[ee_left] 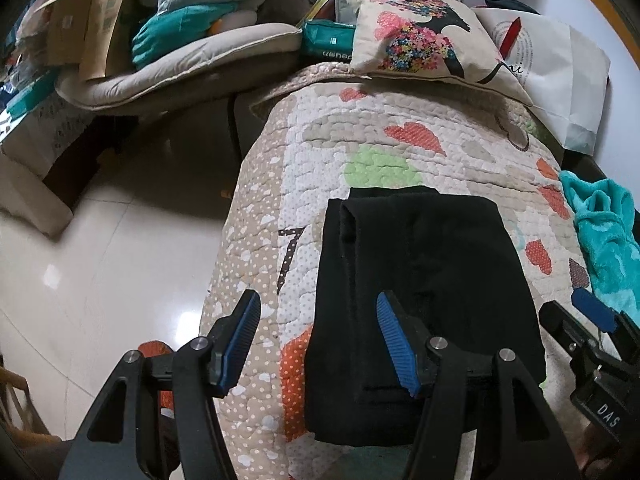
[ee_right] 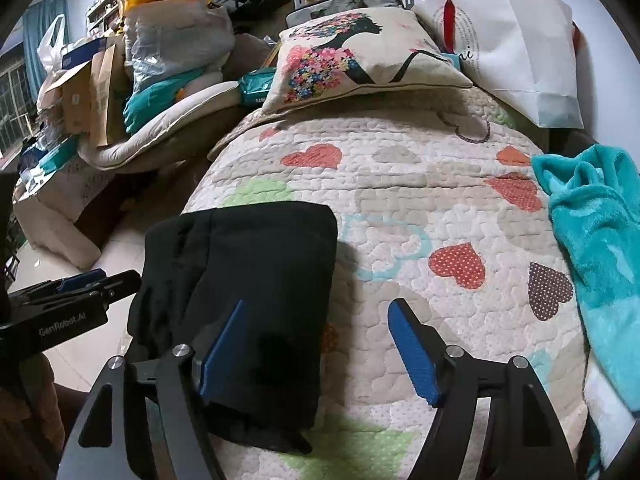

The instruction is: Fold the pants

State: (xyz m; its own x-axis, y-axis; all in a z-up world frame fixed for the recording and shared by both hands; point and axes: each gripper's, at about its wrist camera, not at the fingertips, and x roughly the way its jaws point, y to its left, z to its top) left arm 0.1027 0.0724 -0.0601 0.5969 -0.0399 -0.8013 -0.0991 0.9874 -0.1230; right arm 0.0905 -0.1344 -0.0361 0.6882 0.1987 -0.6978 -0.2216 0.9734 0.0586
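Note:
The black pants (ee_left: 424, 292) lie folded into a compact rectangle on the heart-patterned quilt (ee_left: 384, 140); they also show in the right wrist view (ee_right: 244, 300). My left gripper (ee_left: 318, 312) is open and empty above the pants' left edge, one finger over the quilt, one over the fabric. My right gripper (ee_right: 320, 320) is open and empty above the pants' right edge; it also shows at the right of the left wrist view (ee_left: 592, 312). The left gripper's body shows in the right wrist view (ee_right: 68, 300).
A teal fleece cloth (ee_right: 592, 240) lies at the quilt's right edge. A floral cushion (ee_right: 360, 52) and a white paper bag (ee_right: 516, 48) sit at the far end. Boxes, bags and a padded cushion (ee_left: 168, 68) pile up at the left, beyond tiled floor (ee_left: 100, 260).

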